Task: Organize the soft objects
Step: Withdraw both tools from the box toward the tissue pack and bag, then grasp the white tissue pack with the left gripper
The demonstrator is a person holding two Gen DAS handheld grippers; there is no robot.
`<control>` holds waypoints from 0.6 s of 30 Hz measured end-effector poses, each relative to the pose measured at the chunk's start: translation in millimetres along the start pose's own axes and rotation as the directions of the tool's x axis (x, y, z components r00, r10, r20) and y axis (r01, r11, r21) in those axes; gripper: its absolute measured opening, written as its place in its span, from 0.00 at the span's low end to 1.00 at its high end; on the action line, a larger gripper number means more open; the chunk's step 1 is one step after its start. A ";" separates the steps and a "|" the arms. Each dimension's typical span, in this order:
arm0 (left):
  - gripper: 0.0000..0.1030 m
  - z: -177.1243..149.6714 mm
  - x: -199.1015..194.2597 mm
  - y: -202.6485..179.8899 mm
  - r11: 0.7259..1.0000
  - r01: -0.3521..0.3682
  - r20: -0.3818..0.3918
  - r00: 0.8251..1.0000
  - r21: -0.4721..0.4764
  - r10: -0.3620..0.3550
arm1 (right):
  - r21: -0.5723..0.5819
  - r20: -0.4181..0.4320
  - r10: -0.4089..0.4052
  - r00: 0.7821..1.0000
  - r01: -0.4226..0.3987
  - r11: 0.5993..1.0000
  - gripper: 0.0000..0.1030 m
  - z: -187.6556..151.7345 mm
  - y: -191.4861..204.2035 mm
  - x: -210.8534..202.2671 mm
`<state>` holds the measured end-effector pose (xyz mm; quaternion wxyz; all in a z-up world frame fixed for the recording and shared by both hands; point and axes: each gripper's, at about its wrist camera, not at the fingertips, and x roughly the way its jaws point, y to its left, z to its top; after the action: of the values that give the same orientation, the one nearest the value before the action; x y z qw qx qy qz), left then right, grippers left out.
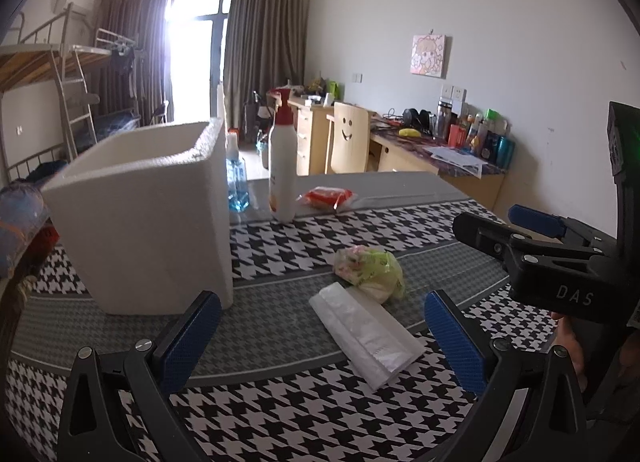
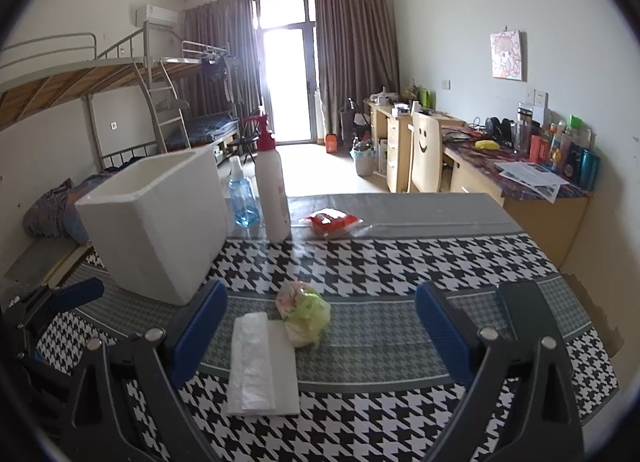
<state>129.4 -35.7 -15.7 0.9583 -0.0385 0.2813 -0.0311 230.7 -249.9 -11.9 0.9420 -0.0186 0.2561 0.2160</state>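
Both grippers hover low over the near edge of the table, each with its blue-padded fingers spread wide and nothing between them. Seen through its own camera, the left gripper (image 1: pixel 322 336) frames the flat white packet (image 1: pixel 366 338), which lies on the houndstooth tablecloth (image 1: pixel 280 414) near the front edge, without touching it. The right gripper (image 2: pixel 320 336) likewise stands apart from that packet (image 2: pixel 262 366); in the left view it shows at the right edge of the table (image 1: pixel 516 234), where a bit of a hand (image 1: pixel 568 346) appears beneath it.

Touching the far end of the packet is a crumpled green and pink plastic bag (image 2: pixel 304 312), a soft bundle resting on the grey band of the cloth. Toward the left edge stands an open white foam box (image 2: pixel 156 221), upright; its inside is not visible from either camera. Behind it, toward the far edge, a white pump bottle with a red top (image 2: pixel 272 189) stands upright, with a clear bottle of blue liquid (image 2: pixel 242 197) just beside it on the left. A red and white soft packet (image 2: pixel 334 221) lies flat near the far edge, to the right of the pump bottle and well apart from the bag.
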 end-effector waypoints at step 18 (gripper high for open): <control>0.99 -16.7 26.2 -10.3 1.000 0.014 -0.080 0.997 -0.003 -0.015 | 0.037 -0.064 -0.003 0.998 0.005 0.999 0.94 -10.0 -19.7 17.8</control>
<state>141.9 -49.0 -42.8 0.9460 -0.0404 0.3192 -0.0392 247.9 -262.1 -30.8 0.9339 -0.0085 0.2901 0.2087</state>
